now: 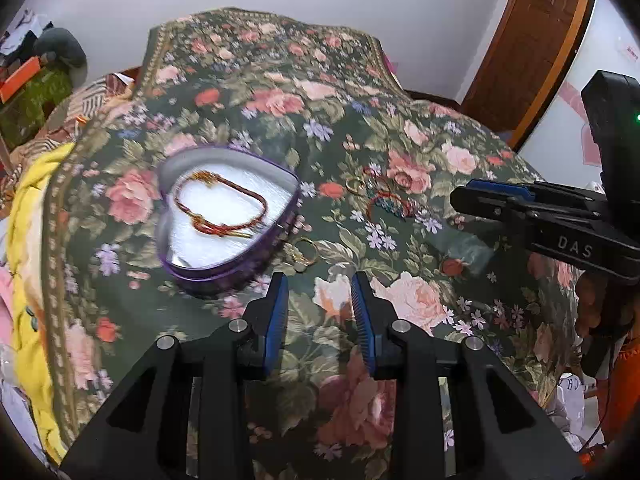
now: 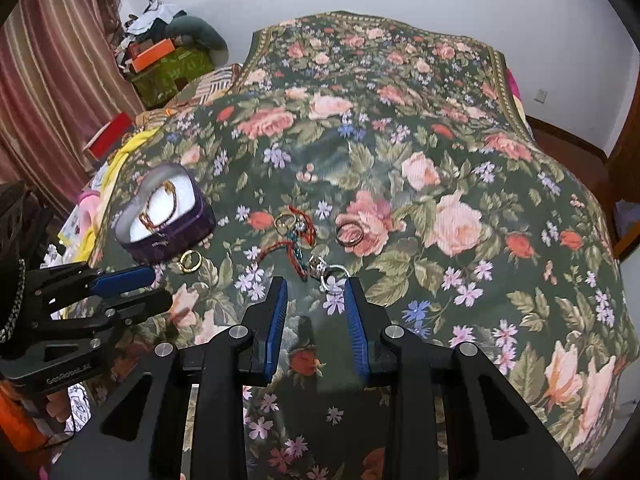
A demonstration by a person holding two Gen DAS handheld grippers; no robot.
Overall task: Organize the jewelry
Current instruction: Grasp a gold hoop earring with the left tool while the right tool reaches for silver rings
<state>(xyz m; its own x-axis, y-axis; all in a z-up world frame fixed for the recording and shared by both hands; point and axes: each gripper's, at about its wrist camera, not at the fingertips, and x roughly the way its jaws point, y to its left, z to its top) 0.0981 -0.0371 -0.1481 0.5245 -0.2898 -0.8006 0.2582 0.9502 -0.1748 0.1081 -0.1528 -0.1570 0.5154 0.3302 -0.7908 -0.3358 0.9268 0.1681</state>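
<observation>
Heart-shaped purple box (image 1: 228, 216) sits left of centre in the left wrist view, on the floral bedspread (image 1: 360, 92); one red-and-gold bracelet (image 1: 220, 204) already lies inside. Loose pieces remain on the bedspread: gold ring (image 2: 190, 261) just beside the box, tangled red and teal cords (image 2: 294, 240) at centre of the right wrist view, dark band (image 2: 349, 233) right of them, silver ring (image 2: 330, 276) nearest the camera.

Step, as judged: mid-sort, picking the next piece. Right hand-held gripper (image 2: 316, 300) is spread, empty, silver ring just ahead of its tips. Left hand-held gripper (image 1: 320, 292) also spread, empty, near the box. Next move likely needs a low, precise pinch on a thin ring.

Right view shows the silver ring and dark band clearly; left view is blurred there, possibly hiding them.
</observation>
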